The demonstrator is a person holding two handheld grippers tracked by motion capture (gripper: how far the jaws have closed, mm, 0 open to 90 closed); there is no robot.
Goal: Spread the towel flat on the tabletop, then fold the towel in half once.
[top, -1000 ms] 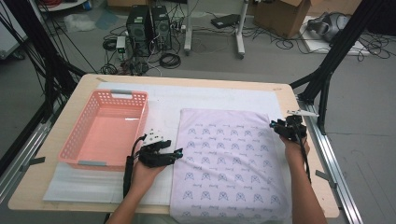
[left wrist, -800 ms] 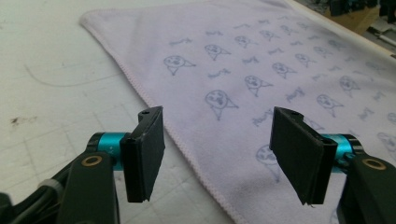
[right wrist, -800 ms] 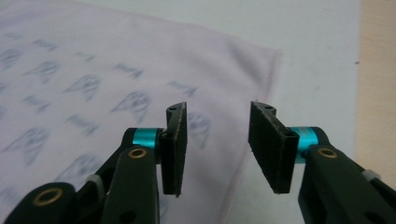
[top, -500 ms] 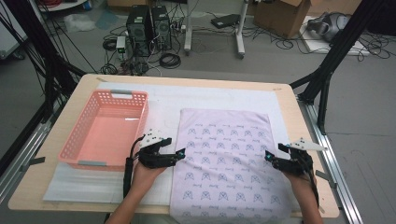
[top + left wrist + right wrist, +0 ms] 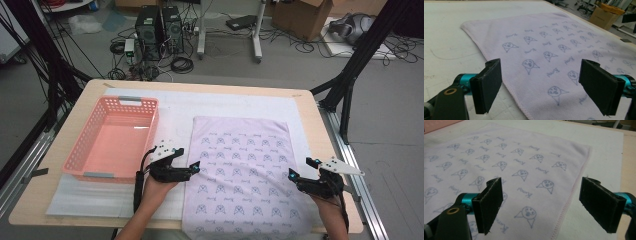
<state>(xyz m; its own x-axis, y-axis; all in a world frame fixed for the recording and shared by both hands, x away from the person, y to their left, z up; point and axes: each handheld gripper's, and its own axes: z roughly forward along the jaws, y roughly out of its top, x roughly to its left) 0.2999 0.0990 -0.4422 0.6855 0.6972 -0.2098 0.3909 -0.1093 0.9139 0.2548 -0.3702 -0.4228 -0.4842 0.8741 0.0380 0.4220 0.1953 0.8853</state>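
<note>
Two grippers, fingers spread wide, empty. Left gripper (image 5: 192,169) fingers straddle left hem of lilac printed cloth (image 5: 245,165); right gripper (image 5: 291,176) fingers straddle right hem. Cloth flat on desk (image 5: 320,120).

Print on the cloth — nothing legible

The lilac towel (image 5: 554,47) carries small scrawled word-marks between cartoon faces — too blurred to read from here.
</note>
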